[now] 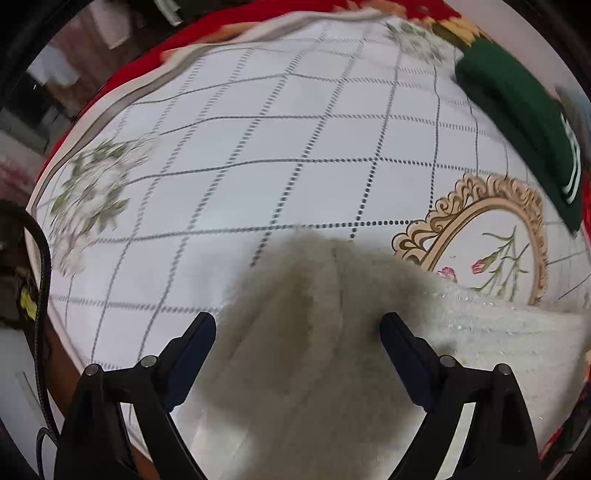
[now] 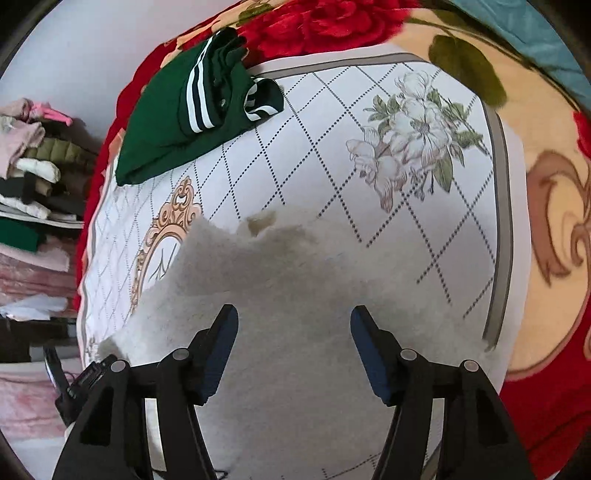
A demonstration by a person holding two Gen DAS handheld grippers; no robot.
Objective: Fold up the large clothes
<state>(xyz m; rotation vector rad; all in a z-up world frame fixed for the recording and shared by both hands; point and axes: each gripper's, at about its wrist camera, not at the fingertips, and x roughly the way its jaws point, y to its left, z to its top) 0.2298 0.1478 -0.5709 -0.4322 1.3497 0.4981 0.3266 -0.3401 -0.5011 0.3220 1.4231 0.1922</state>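
Note:
A fluffy cream garment (image 1: 314,280) lies on a white checked mat (image 1: 258,147) with printed flowers. In the left wrist view its blurred edge bulges up between the fingers of my left gripper (image 1: 298,325). The jaws stand wide and the pads do not touch the cloth. The right wrist view shows the same cream garment (image 2: 295,266) spread under my right gripper (image 2: 294,314), which is open too, its fingers hanging just above the fleece. Neither gripper holds anything.
A folded dark green garment with white stripes (image 2: 166,122) rests at the mat's far corner, also the green garment (image 1: 517,110) at upper right. A red floral blanket (image 2: 332,26) lies under the mat (image 2: 369,110). A pile of clothes (image 2: 33,166) sits left. A black cable (image 1: 44,266) hangs at left.

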